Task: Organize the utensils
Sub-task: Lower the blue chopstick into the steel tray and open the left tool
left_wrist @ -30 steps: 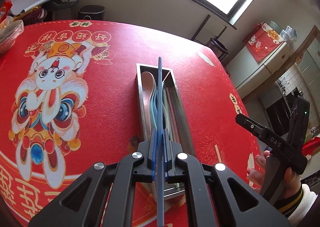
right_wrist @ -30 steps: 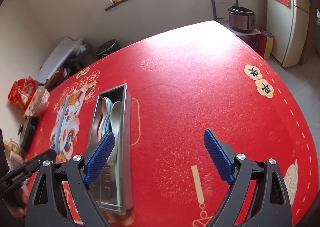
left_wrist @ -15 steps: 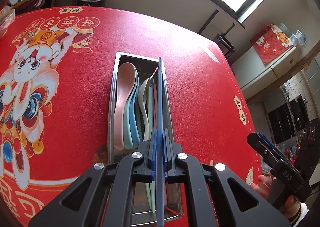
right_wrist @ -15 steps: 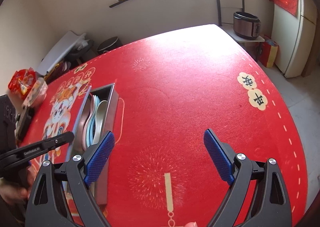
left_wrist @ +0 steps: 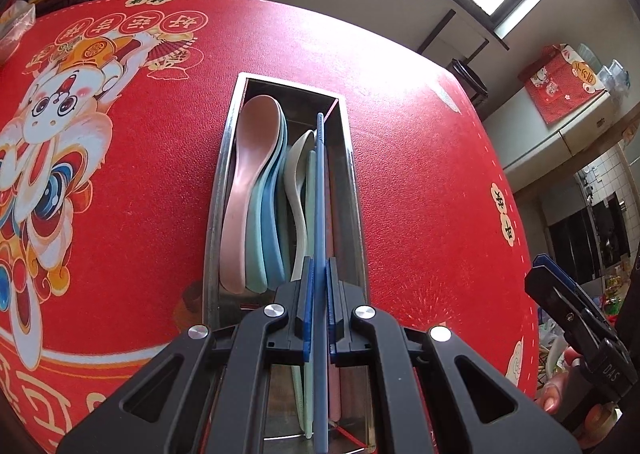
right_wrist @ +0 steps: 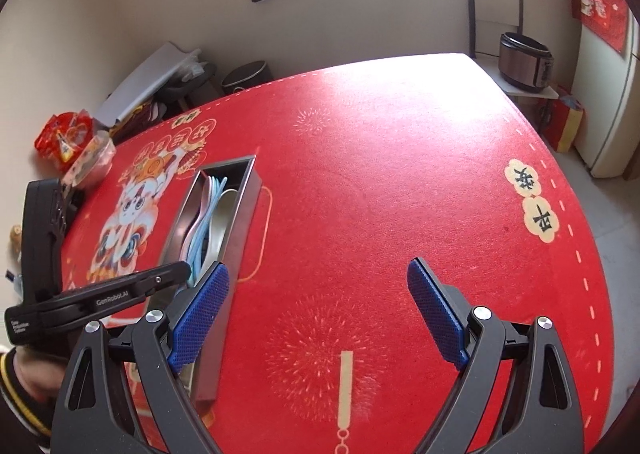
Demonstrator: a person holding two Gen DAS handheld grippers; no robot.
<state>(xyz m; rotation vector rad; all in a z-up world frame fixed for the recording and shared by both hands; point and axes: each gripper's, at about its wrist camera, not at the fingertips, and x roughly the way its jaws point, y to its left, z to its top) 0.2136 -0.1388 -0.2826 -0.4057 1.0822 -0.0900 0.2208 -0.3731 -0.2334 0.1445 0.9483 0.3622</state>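
Left wrist: left hand-held gripper point(left_wrist: 318, 310) clamps a thin blue chopstick point(left_wrist: 320, 214); right hand-held gripper point(right_wrist: 318, 314) gapes empty.

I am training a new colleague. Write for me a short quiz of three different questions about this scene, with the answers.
1. True or false: the left gripper is shut on a blue chopstick.
2. Which spoon lies nearest the left wall of the tray in the left wrist view? A) pink B) white C) blue
3. Fill in: the right gripper is ____ and holds nothing.

Key
1. True.
2. A, the pink spoon.
3. Open; it hangs over the red tablecloth, beside the tray.
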